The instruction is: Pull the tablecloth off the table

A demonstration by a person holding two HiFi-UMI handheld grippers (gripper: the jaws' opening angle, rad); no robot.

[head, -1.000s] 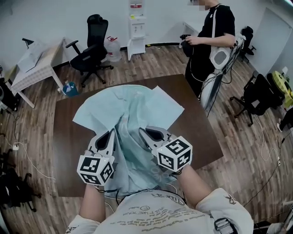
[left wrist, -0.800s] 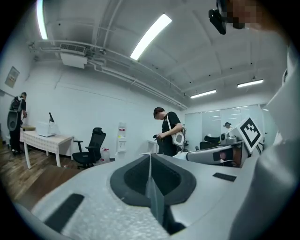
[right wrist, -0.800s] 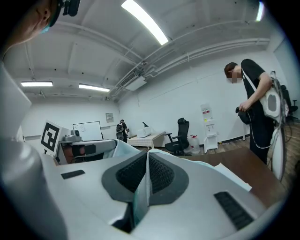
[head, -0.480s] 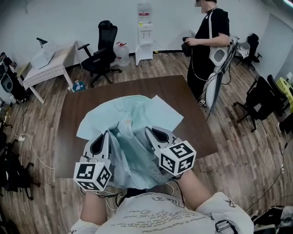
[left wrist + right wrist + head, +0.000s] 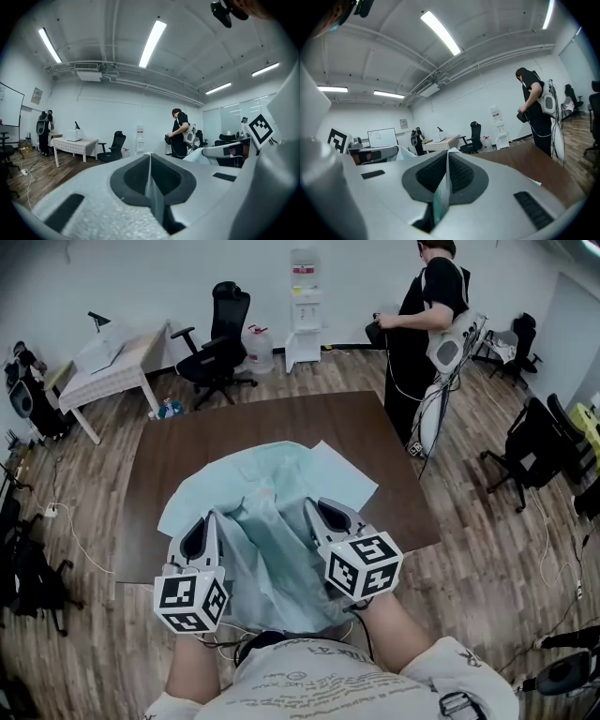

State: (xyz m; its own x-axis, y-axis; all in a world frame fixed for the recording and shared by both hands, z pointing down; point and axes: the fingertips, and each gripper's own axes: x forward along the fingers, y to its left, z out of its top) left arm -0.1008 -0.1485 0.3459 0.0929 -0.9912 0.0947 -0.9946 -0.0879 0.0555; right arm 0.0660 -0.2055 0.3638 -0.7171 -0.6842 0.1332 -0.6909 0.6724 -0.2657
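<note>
A pale blue-green tablecloth (image 5: 272,493) lies bunched on the near half of the dark brown table (image 5: 187,446), and its near part hangs over the edge toward me. My left gripper (image 5: 208,518) is shut on a fold of the tablecloth (image 5: 154,197) at the left. At the right, my right gripper (image 5: 317,507) is shut on another fold of the cloth (image 5: 440,197). Both grippers are raised above the table's near edge, with the cloth sagging between them.
A person in black (image 5: 427,315) stands past the table's far right corner. A black office chair (image 5: 223,334), a water dispenser (image 5: 304,301) and a side table (image 5: 103,362) stand at the back. More chairs (image 5: 530,442) are on the right.
The cloth has slid toward me, baring more of the table's far side. Both grippers stay shut on it and have drawn back a little.
</note>
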